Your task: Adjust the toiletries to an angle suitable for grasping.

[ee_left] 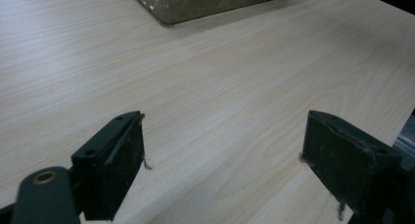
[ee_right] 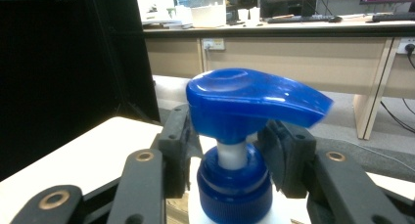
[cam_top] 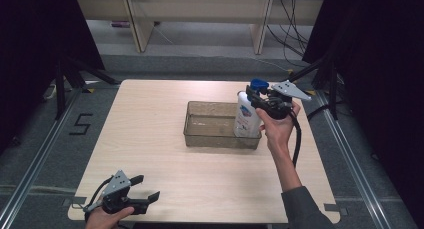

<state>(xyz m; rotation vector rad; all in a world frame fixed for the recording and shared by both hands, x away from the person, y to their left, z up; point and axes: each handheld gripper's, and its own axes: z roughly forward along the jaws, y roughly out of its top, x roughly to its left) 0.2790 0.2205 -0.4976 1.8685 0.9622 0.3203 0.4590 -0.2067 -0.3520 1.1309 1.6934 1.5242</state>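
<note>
the pump bottle (cam_top: 247,116), white with a blue pump head (ee_right: 254,102), is held upright by the right tongs (cam_top: 258,100) at the right end of the clear plastic bin (cam_top: 200,134), which sits on the desk (cam_top: 150,139) a little right of centre. in the high view the bottle's lower part is seen through the bin's right end, so it appears to be inside the bin or just above its floor; whether its base is touching cannot be told. in the right gripper view the jaws are seen closed in on the narrow white neck between the blue collar and the pump head, one pad on each side, with the spout pointing to the right of that view. the bottle's long axis is vertical, and the right tongs (ee_right: 235,155) come at it from the right and near side, roughly level, across that axis. any coming move is judged to turn on this: the bottle hangs straight below the grip, so it must be lowered or lifted along its own axis to pass the bin's wall cleanly.

the left tongs (cam_top: 147,187) are held low at the near left corner of the desk, well apart from the bin, with the jaws spread wide and nothing between them; in the left gripper view only bare desk (ee_left: 220,87) lies between the pads, and a corner of the bin (ee_left: 205,1) is seen far ahead. the right hand (cam_top: 277,126) is clearly the nearer one.
</note>
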